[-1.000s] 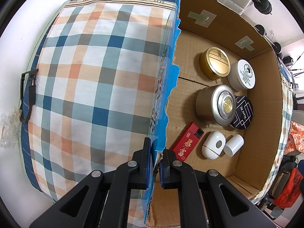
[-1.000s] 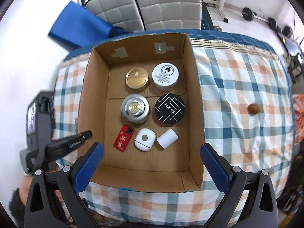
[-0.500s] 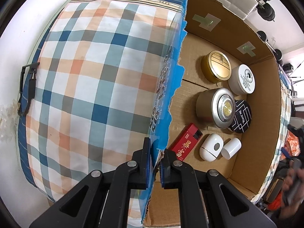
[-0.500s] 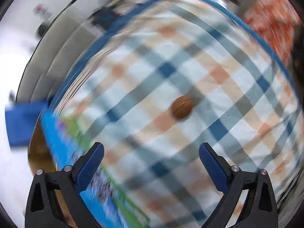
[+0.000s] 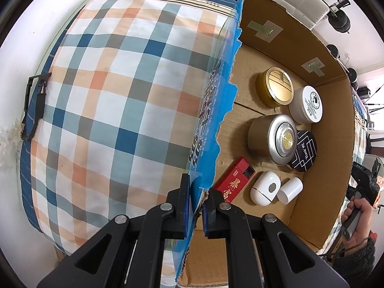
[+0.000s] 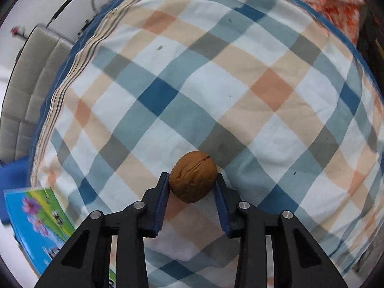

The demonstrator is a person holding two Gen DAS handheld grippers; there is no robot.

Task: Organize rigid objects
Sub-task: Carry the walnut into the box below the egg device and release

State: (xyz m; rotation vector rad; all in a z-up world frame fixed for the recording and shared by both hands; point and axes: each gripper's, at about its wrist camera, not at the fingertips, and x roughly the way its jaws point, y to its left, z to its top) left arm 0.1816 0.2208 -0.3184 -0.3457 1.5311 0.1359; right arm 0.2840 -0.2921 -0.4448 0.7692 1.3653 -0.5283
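In the right wrist view a brown walnut (image 6: 193,180) lies on the checked cloth (image 6: 216,84). My right gripper (image 6: 193,184) is shut on the walnut, with both pads touching its sides. In the left wrist view my left gripper (image 5: 198,196) is shut on the blue-edged left wall (image 5: 216,120) of the cardboard box (image 5: 336,144). Inside the box stand a gold tin (image 5: 274,87), a white jar (image 5: 306,104), a silver tin (image 5: 271,139), a black jar (image 5: 303,150), a red pack (image 5: 234,183) and two white pieces (image 5: 265,190).
The checked cloth (image 5: 108,108) covers the table left of the box. A black clip (image 5: 33,110) hangs on its left edge. In the right wrist view the box's printed blue-green side (image 6: 40,220) shows at lower left and grey cushions (image 6: 28,76) lie beyond the table.
My right gripper swung from above the box to the walnut on the cloth and closed around it. My left gripper stayed clamped on the box wall.
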